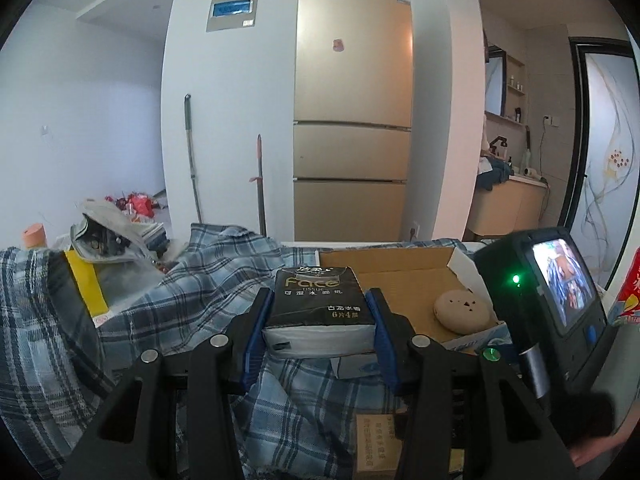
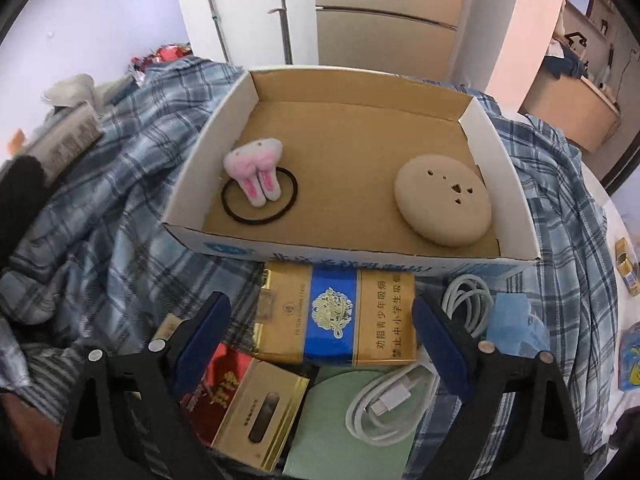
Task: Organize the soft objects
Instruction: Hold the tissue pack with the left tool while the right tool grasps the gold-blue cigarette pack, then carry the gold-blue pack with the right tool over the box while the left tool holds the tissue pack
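In the left wrist view my left gripper [image 1: 320, 295] is shut on a black pack of tissues [image 1: 318, 308], its blue pads pressing the pack's two sides above the plaid cloth [image 1: 160, 308]. Behind it lies a shallow cardboard tray [image 1: 384, 276] with a beige round cushion [image 1: 462, 312] inside. In the right wrist view my right gripper [image 2: 320, 312] stands open, pointing steeply down over a gold and blue cigarette pack [image 2: 336, 316]. Just beyond is the tray [image 2: 208, 152], holding a pink and white bunny plush [image 2: 256, 168] on a black hair band [image 2: 240, 212] and the beige cushion [image 2: 442, 200].
Below the right gripper lie a white cable [image 2: 384, 404], a green pad [image 2: 336, 432], a gold and red box [image 2: 248, 408], a second coiled cable [image 2: 468, 304] and a light blue item [image 2: 512, 320]. A gold fridge [image 1: 352, 120] stands behind. Clutter sits at the left [image 1: 108, 236].
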Available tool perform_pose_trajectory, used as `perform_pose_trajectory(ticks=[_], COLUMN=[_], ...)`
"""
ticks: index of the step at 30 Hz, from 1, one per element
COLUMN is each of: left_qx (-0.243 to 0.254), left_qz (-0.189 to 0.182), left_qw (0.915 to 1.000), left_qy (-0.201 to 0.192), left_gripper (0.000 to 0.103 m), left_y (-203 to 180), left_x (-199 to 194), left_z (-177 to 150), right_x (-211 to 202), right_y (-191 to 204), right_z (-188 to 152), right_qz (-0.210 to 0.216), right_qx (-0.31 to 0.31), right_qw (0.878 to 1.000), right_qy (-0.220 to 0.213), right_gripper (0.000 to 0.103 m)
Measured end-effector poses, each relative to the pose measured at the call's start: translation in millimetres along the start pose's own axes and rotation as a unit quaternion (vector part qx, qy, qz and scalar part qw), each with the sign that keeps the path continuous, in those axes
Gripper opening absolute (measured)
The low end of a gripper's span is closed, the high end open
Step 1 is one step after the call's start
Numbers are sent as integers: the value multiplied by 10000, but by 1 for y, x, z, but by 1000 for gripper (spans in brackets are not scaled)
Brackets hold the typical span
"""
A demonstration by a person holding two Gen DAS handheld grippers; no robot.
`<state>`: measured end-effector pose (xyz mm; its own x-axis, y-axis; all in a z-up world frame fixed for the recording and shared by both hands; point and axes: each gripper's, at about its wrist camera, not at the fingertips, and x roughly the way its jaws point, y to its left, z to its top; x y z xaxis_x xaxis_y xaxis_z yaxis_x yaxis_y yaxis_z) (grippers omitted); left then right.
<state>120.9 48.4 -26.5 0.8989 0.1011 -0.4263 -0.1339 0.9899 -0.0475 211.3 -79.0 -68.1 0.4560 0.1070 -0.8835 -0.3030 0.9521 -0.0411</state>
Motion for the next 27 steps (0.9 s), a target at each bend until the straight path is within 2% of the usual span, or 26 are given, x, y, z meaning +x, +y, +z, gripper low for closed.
perform_pose_trajectory(ticks=[3, 7, 11, 17, 20, 21, 27], left_qx=[-200, -325, -220, 87, 199, 211, 240], left_qz=[-1, -21, -73, -85, 136, 106, 25], left_qw=[9995, 9991, 9994, 9998, 9997, 9997, 9991], left_qy=[259, 273, 243, 143, -15, -91, -356], left_gripper=[49, 49, 49, 49, 49, 49, 49], left_y=[9, 15, 11, -2, -7, -8, -9], left_x=[8, 10, 10, 5, -2, -6, -17], left_z=[-1, -1, -3, -3, -3, -2, -1], right_x=[1, 9, 22, 19, 8, 1, -47], right_y=[-1, -7, -13, -16, -17, -19, -24], right_z=[-1, 1, 3, 2, -1, -3, -8], right_qz=[-38, 162, 641, 562, 512, 531, 541], right_qx=[-3, 76, 298, 232, 182, 177, -27], right_qw=[10000, 9997, 9965, 9975, 9983, 9983, 9949], right_qy=[15, 151, 447, 363, 216, 136, -851], right_gripper=[92, 92, 90, 86, 85, 85, 85])
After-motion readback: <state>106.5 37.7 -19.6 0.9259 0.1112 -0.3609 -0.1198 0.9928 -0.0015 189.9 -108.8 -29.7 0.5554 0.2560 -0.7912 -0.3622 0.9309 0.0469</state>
